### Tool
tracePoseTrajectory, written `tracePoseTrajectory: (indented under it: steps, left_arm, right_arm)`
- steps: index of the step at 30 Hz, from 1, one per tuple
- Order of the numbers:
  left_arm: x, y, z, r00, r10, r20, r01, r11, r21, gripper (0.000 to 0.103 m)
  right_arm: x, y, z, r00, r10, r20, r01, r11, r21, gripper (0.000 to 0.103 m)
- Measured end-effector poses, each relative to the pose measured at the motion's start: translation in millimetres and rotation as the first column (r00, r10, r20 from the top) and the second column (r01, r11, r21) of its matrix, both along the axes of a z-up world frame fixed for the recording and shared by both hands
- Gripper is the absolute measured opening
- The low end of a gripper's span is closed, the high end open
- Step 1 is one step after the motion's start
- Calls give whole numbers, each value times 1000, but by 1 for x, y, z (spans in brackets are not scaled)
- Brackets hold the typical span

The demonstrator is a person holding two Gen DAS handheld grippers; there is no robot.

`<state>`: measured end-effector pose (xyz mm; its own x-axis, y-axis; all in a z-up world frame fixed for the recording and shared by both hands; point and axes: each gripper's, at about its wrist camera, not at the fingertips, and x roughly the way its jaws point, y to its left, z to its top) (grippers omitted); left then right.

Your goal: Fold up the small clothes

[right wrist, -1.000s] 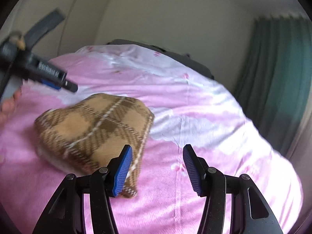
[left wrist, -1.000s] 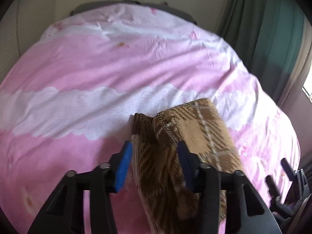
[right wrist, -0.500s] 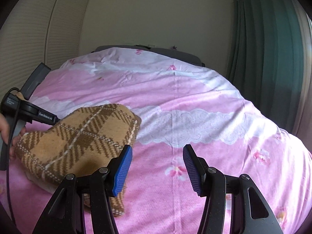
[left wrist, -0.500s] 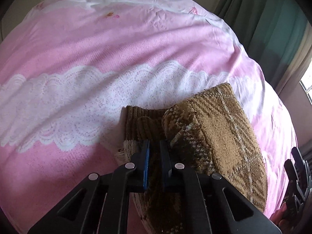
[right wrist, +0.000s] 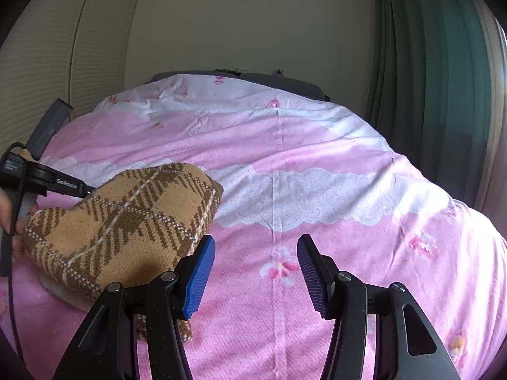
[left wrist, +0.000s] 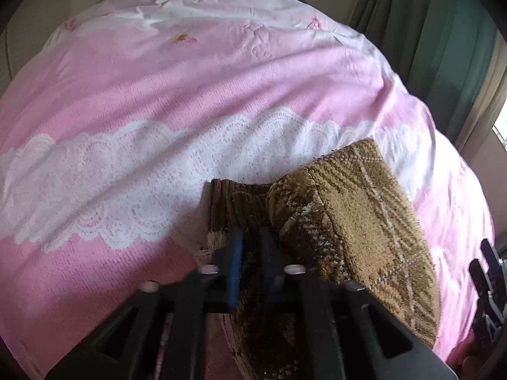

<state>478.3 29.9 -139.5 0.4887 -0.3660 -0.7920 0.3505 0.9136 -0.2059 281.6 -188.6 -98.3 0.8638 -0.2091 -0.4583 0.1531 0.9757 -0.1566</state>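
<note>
garment (right wrist: 126,221): tan with brown plaid, thin cream lines
bedcover (right wrist: 317,145): pink, white lace-print band, pink flowers
curtain (right wrist: 443,79): teal, at 2 o'clock
pads (right wrist: 199,278): blue

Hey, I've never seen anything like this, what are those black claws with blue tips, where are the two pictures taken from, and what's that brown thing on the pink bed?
They are handheld grippers, one in each of a person's hands, each carrying a camera looking along its fingers. In the left view, the left gripper has brown knit fabric between its nearly closed jaws, which are opening slightly. That fabric is a brown plaid knitted garment lying on the pink bedspread. In the right view, the right gripper is open and empty.
</note>
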Motion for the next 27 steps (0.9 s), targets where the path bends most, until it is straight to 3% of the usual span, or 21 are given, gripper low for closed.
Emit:
tracePoseTrajectory:
  steps: [2, 7, 11, 16, 20, 22, 23, 24, 27]
  left_arm:
    - [1, 0, 0, 1000, 18, 12, -18, 1000, 20, 30]
    - [5, 0, -11, 1000, 17, -19, -17, 1000, 18, 31]
    - [5, 2, -10, 1000, 17, -9, -17, 1000, 10, 9]
    - [-3, 9, 5, 997, 39, 59, -41, 999, 26, 9]
    - [1, 6, -7, 999, 22, 23, -23, 999, 47, 9]
    - [-2, 4, -4, 999, 29, 25, -30, 999, 40, 16]
    - [-3, 5, -1, 999, 32, 24, -33, 999, 24, 33]
    - [-6, 6, 4, 999, 38, 32, -38, 999, 3, 39]
    - [-12, 2, 21, 997, 26, 73, -25, 1000, -18, 43]
  right_arm:
    - [0, 1, 0, 1000, 5, 0, -5, 1000, -8, 54]
    - [-1, 1, -1, 1000, 3, -4, -3, 1000, -3, 54]
    - [-1, 1, 0, 1000, 3, -4, -3, 1000, -4, 54]
    - [-1, 0, 0, 1000, -2, -3, 2, 1000, -2, 54]
    - [0, -2, -1, 1000, -1, -9, 1, 1000, 5, 54]
    - [-1, -2, -1, 1000, 1, -8, -1, 1000, 5, 54]
    - [-2, -1, 0, 1000, 3, -6, -3, 1000, 5, 54]
    - [-2, -1, 0, 1000, 4, -4, -4, 1000, 4, 54]
    - [-5, -1, 3, 1000, 5, 5, -5, 1000, -2, 54]
